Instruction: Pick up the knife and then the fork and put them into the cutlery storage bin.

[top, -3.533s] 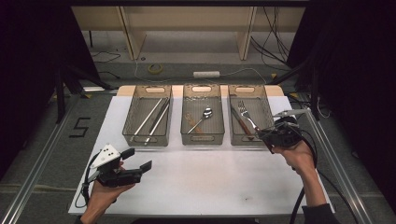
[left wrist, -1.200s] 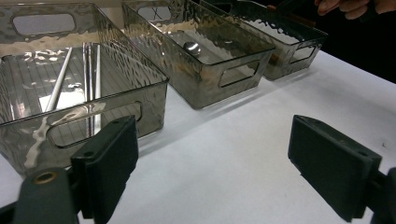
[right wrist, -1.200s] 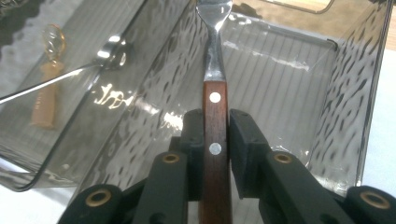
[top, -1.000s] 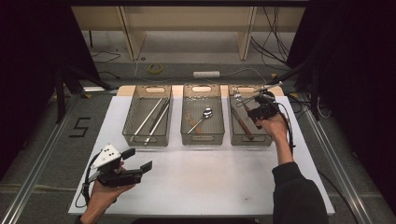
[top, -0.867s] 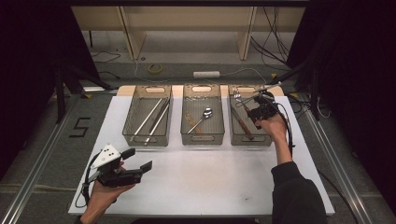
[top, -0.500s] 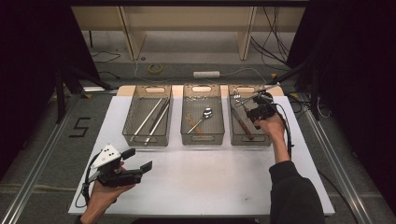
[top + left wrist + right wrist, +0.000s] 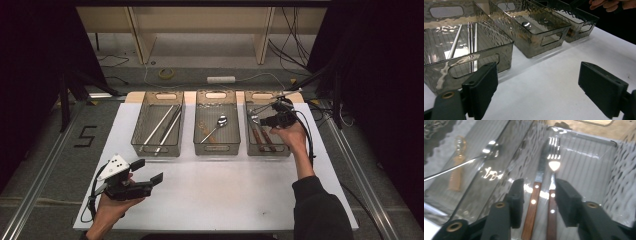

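My right gripper [image 7: 268, 121] hangs low over the right bin [image 7: 269, 152], held by a hand reaching across the table. In the right gripper view its jaws [image 7: 541, 202] stand open on either side of two wooden-handled utensils lying side by side: a fork [image 7: 554, 165] and a darker-bladed piece [image 7: 539, 173]. Neither jaw presses on them. My left gripper [image 7: 145, 172] rests near the front left of the white table [image 7: 225, 200], wide open [image 7: 541, 87] with nothing between the jaws.
Three smoked clear bins stand in a row. The left bin [image 7: 155, 151] holds long metal sticks [image 7: 162, 127]. The middle bin [image 7: 216, 150] holds a spoon [image 7: 220, 121] and a small amber item [image 7: 457, 167]. Cables lie on the floor behind the table.
The right gripper went from the table's right side up and left over the right bin, then sank slightly in the last second. The left gripper stayed still.
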A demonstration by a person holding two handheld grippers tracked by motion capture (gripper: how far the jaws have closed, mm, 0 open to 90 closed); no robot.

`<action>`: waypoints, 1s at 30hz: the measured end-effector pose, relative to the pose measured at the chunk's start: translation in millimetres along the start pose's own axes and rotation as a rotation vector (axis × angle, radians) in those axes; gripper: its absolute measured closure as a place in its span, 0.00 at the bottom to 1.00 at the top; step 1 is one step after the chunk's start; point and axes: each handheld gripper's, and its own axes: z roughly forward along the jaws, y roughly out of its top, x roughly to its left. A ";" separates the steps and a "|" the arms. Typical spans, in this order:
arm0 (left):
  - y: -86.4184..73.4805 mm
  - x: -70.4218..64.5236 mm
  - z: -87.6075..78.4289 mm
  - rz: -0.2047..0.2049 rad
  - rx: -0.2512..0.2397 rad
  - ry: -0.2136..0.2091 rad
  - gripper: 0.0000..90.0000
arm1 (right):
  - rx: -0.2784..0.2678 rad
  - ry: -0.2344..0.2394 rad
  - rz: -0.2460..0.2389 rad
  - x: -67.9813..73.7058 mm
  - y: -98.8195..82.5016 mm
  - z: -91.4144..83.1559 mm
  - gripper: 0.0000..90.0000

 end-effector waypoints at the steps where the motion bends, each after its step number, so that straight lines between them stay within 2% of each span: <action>1: 0.0 0.0 0.0 0.003 0.002 0.000 0.18 | -0.002 0.006 0.001 0.9 -0.6 -1.6 0.63; 15: 0.0 0.3 0.2 -0.001 0.000 -0.001 0.17 | -0.079 0.066 -0.037 13.6 -12.2 -23.6 0.48; 19: 0.1 0.3 0.4 -0.003 0.000 -0.004 0.17 | -0.122 0.088 -0.053 20.7 -17.8 -31.4 0.45; 30: 0.1 0.7 -0.1 -0.010 -0.001 -0.005 0.17 | -0.199 0.123 -0.088 40.8 -38.4 -46.8 0.41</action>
